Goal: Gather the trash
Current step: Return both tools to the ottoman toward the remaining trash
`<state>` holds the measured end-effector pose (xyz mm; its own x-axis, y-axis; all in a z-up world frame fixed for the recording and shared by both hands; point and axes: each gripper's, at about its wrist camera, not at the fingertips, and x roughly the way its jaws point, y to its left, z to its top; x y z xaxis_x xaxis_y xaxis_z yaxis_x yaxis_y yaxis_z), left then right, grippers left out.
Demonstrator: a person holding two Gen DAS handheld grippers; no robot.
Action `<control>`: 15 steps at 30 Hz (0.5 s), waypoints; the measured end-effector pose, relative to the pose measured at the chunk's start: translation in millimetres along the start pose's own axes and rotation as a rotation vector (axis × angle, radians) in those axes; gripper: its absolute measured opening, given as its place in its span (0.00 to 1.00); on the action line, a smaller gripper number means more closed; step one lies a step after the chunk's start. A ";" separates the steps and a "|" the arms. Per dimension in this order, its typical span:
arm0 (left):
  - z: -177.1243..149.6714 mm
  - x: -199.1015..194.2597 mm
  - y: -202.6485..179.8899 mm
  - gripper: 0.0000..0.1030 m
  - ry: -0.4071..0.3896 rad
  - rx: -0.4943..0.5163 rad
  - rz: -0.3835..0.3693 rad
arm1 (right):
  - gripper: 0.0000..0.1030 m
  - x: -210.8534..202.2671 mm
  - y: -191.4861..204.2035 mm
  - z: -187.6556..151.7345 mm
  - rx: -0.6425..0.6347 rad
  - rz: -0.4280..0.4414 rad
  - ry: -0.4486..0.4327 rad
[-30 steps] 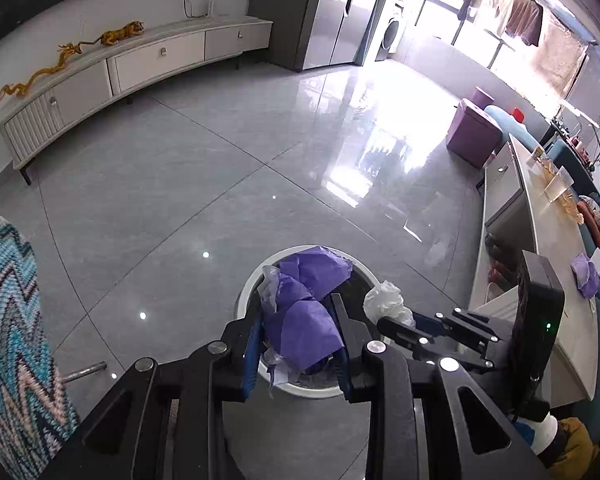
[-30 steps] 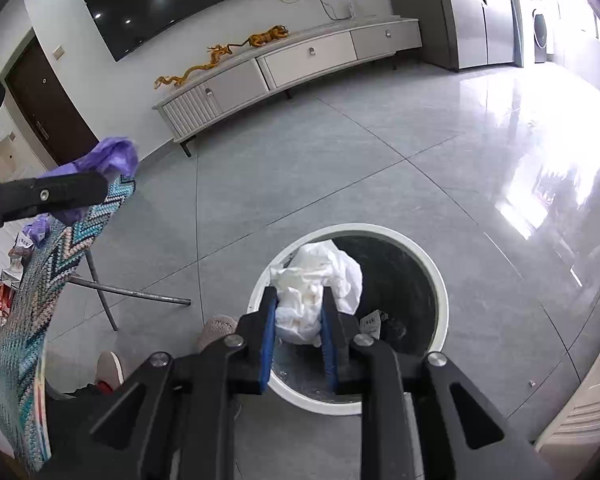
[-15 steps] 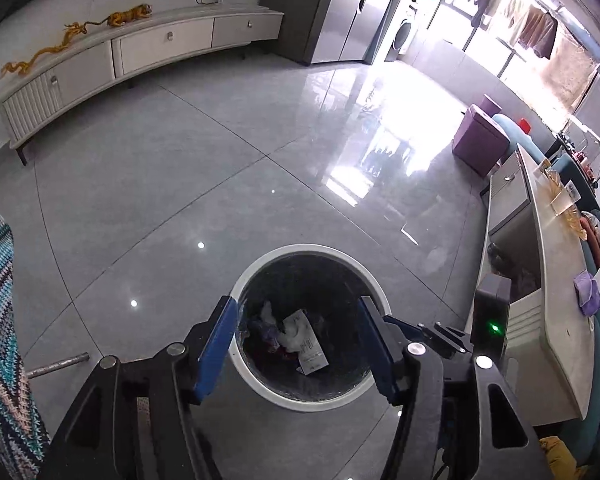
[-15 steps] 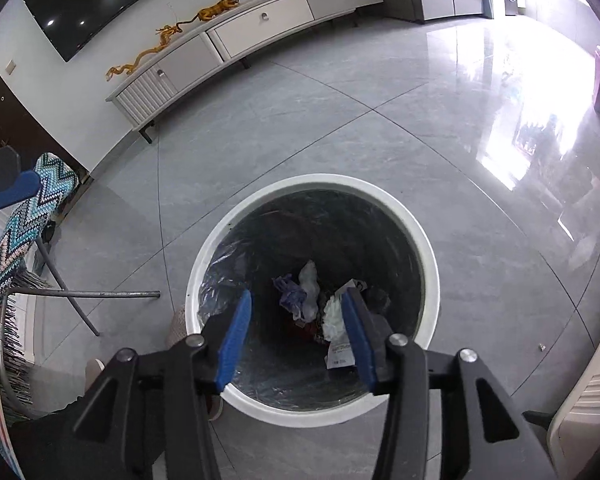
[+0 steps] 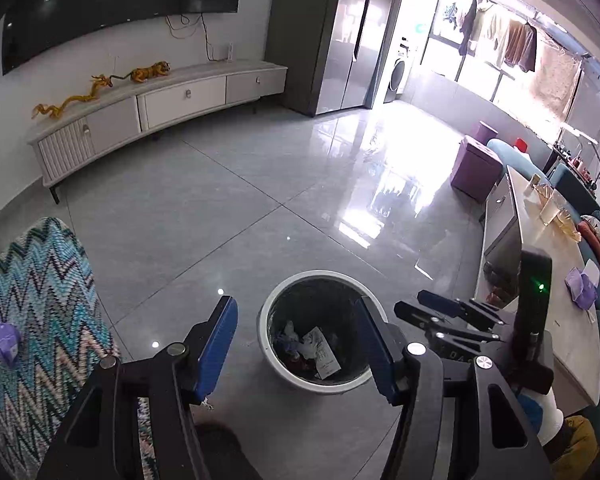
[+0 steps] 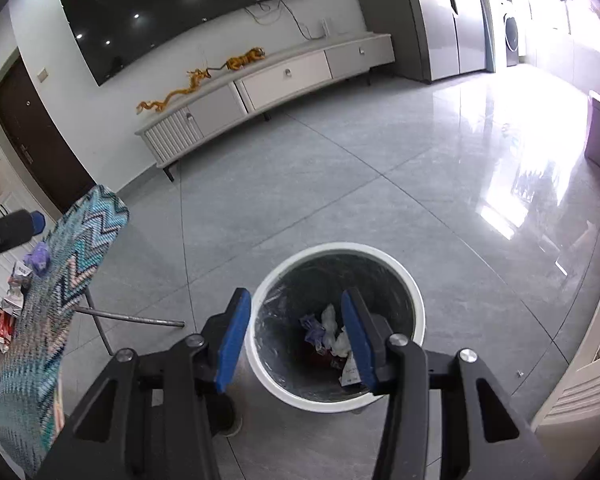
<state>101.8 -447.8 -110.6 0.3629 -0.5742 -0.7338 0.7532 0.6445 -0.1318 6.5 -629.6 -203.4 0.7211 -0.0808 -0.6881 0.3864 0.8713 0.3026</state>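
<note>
Above the white bin (image 5: 315, 385), both the left gripper (image 5: 296, 350) and right gripper (image 6: 296, 338) hang with jaws apart and empty, positioned over its mouth so that trash (image 6: 332, 334) lands at the bottom.

Print showed on a white paper slip (image 5: 325, 354) in the white round bin (image 5: 268, 354), but none was legible.
</note>
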 end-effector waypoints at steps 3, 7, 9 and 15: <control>-8.5 -31.6 7.9 0.57 -0.035 0.018 0.038 | 0.44 -27.6 28.3 7.2 -0.044 0.023 -0.048; -26.8 -77.6 26.5 0.57 -0.077 0.028 0.080 | 0.44 -62.2 69.3 13.5 -0.103 0.060 -0.106; -38.6 -100.6 36.6 0.57 -0.098 0.017 0.091 | 0.44 -79.9 90.4 16.0 -0.129 0.081 -0.135; -81.8 -167.2 75.3 0.60 -0.161 -0.022 0.165 | 0.44 -118.5 153.8 15.4 -0.208 0.125 -0.177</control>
<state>52.9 -262.0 -52.4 0.5640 -0.5323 -0.6314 0.6649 0.7461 -0.0351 -10.7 -493.5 -65.2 0.8519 -0.0342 -0.5226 0.1758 0.9587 0.2237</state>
